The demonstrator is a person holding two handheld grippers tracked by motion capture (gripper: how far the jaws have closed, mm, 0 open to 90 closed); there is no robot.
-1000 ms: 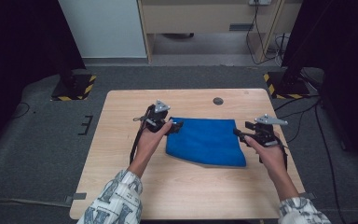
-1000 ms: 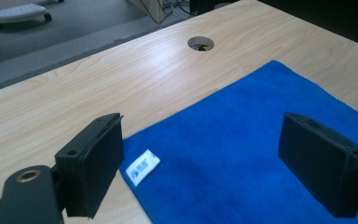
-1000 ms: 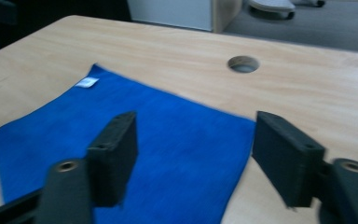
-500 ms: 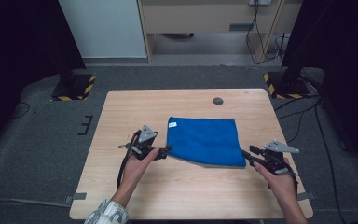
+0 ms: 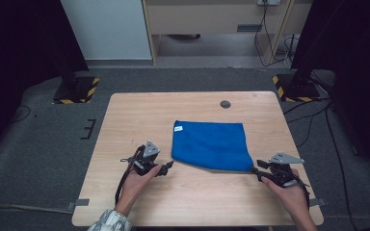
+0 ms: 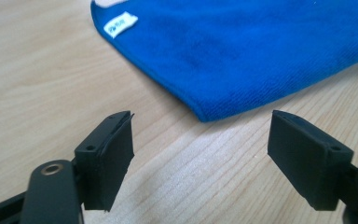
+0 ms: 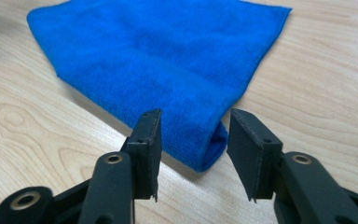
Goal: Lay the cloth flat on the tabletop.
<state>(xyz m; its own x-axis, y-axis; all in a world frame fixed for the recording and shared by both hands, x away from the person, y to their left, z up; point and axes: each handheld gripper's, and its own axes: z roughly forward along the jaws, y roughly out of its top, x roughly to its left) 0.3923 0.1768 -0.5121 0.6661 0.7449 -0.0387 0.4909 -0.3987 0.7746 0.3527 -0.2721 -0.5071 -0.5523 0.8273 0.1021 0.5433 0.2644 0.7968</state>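
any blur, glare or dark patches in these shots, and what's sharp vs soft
High view: even light on the table, darkness at both sides, slightly soft overall. Left gripper view: blue cloth and wood grain crisp, the near black jaws a bit soft, faint shadow under the cloth edge. Right gripper view: cloth corner sharp, far edge softer; no glare.

The words on the small white tag (image 6: 120, 24) of the blue cloth (image 6: 242, 46) are too blurry to read. The cloth runs off the top edge in the left gripper view. In the right gripper view its near corner (image 7: 214, 144) sits between the jaws of the right claw (image 7: 193, 140), and whether they touch it is unclear.
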